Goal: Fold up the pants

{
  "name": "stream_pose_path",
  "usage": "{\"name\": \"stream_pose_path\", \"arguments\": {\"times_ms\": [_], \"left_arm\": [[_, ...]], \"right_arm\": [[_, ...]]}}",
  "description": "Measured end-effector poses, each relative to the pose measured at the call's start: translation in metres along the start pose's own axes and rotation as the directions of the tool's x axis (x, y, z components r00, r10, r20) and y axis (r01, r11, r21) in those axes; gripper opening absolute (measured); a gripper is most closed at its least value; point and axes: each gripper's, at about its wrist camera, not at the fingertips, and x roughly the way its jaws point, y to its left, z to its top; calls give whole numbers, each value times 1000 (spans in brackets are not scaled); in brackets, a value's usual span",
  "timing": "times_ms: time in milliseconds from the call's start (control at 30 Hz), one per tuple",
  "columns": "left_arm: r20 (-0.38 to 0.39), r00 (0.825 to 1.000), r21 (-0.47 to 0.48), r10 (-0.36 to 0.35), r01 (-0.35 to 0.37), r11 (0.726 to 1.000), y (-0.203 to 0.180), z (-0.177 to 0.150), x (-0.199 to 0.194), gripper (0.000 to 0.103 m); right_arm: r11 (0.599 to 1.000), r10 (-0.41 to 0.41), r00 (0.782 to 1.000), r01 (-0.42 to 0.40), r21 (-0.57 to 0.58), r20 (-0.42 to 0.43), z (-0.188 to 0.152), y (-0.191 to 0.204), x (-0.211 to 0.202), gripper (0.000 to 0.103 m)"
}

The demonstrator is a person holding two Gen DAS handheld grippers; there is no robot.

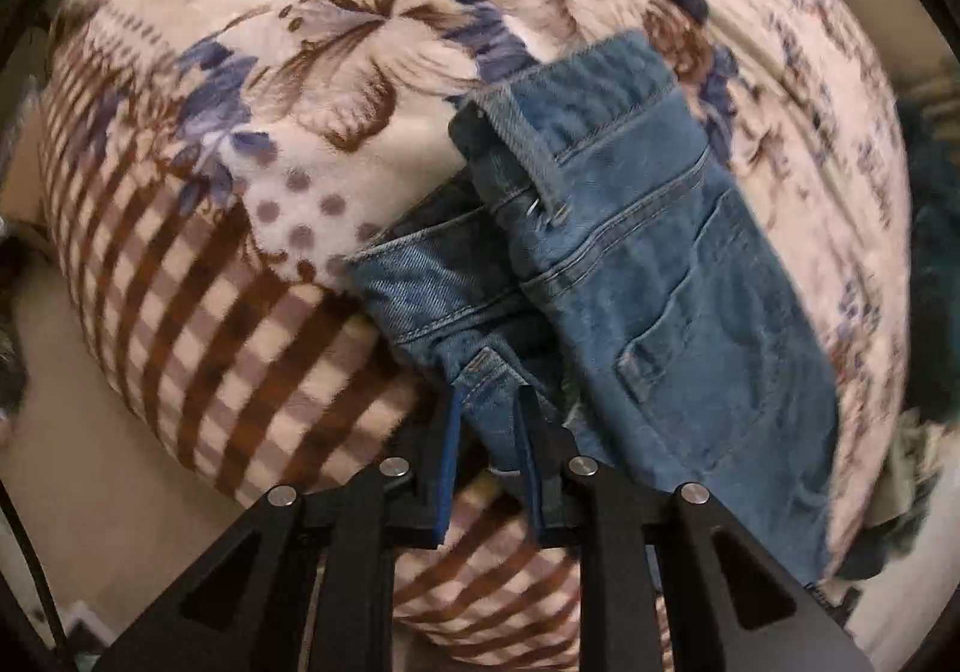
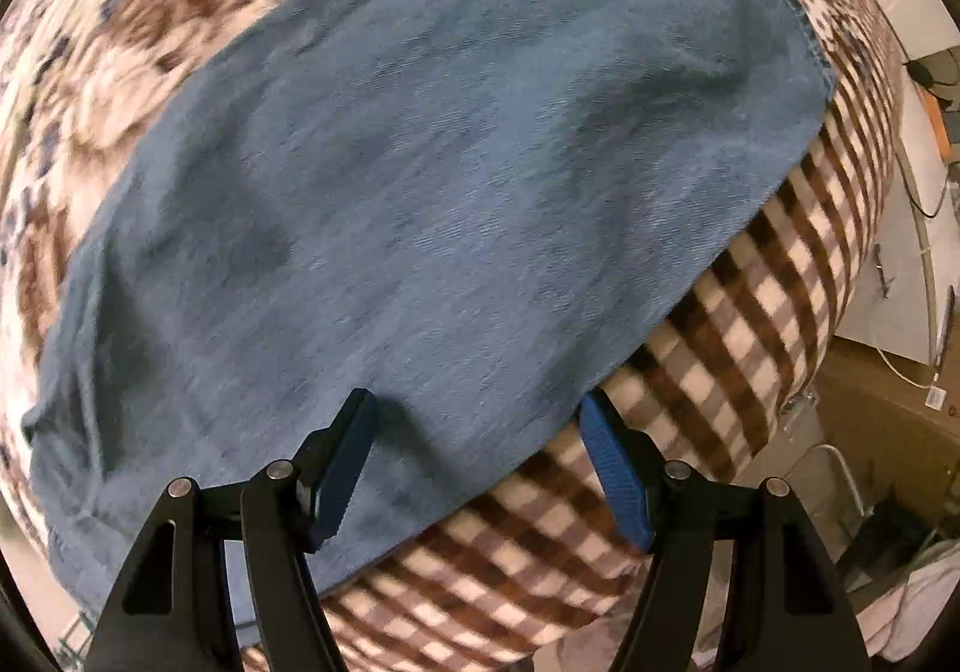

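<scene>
You have blue denim on a cream, brown and blue blanket.

Your jeans (image 1: 630,264) are mid-blue denim with paler stitching and a faded, lighter belt loop (image 1: 528,156); in the right wrist view the leg (image 2: 420,180) is a flatter, dustier blue. The blanket (image 1: 252,90) under them is cream with brown and navy-blue flowers, a patch of grey-mauve dots, and a brown-and-cream check border (image 2: 750,348). Both grippers are black with bright blue pads (image 2: 618,486).
</scene>
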Motion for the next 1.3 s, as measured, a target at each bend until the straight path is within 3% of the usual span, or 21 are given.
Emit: {"name": "stream_pose_path", "arguments": {"times_ms": [100, 200, 333, 400, 433, 500, 533, 600, 633, 667, 700, 767, 900, 1033, 1167, 1300], "left_arm": [[11, 997, -47, -72, 73, 996, 2, 7, -3, 36], [25, 994, -92, -104, 106, 990, 3, 22, 1, 40], [54, 992, -154, -118, 125, 980, 3, 46, 6, 40], [63, 993, -153, -103, 112, 982, 1, 56, 12, 40], [61, 994, -153, -94, 102, 983, -1, 61, 18, 40], [48, 995, -155, -83, 90, 984, 1, 66, 25, 40], [44, 996, -162, -80, 86, 983, 1, 70, 30, 40], [65, 995, -156, -70, 79, 985, 3, 72, 29, 40], [95, 994, -121, -51, 62, 991, -4, 74, 26, 37], [128, 991, -76, -30, 40, 996, -11, 72, 20, 23], [155, 988, -30, -11, 16, 999, -19, 69, 12, 18], [199, 980, 23, -8, 3, 1000, -28, 57, -3, 15], [228, 972, 22, -49, 45, 999, -21, 44, -30, 14], [221, 974, 3, -52, 53, 999, 0, 27, -46, 14], [189, 982, -16, -12, 15, 1000, 16, 20, -35, 14], [157, 985, 14, 66, -69, 998, 23, 14, -6, 15]], "right_arm": [[993, 120, 992, -120, 10, -33, -32, 13, -7, 72], [955, 296, 946, -293, 46, -130, -77, 33, -1, 72], [917, 399, 891, -393, 69, -219, -123, 67, 21, 72], [910, 414, 880, -407, 78, -233, -134, 84, 32, 71], [907, 421, 877, -412, 86, -231, -136, 94, 36, 68], [889, 459, 861, -447, 102, -221, -136, 110, 43, 45], [886, 463, 861, -452, 101, -212, -137, 120, 43, 43], [882, 471, 867, -463, 86, -162, -140, 133, 37, 23], [884, 468, 872, -462, 75, -144, -137, 140, 34, 19], [888, 460, 880, -457, 57, -120, -141, 146, 31, 13], [887, 461, 881, -458, 52, -101, -141, 149, 29, 9], [886, 464, 883, -461, 45, -72, -140, 156, 21, 6], [894, 449, 892, -449, 16, -55, -138, 155, 13, 5], [900, 435, 898, -436, 4, -68, -126, 116, -1, 5], [902, 426, 901, -429, -38, -80, -127, 91, -11, 5], [912, 400, 909, -408, -49, -119, -126, 80, 9, 5]]}}
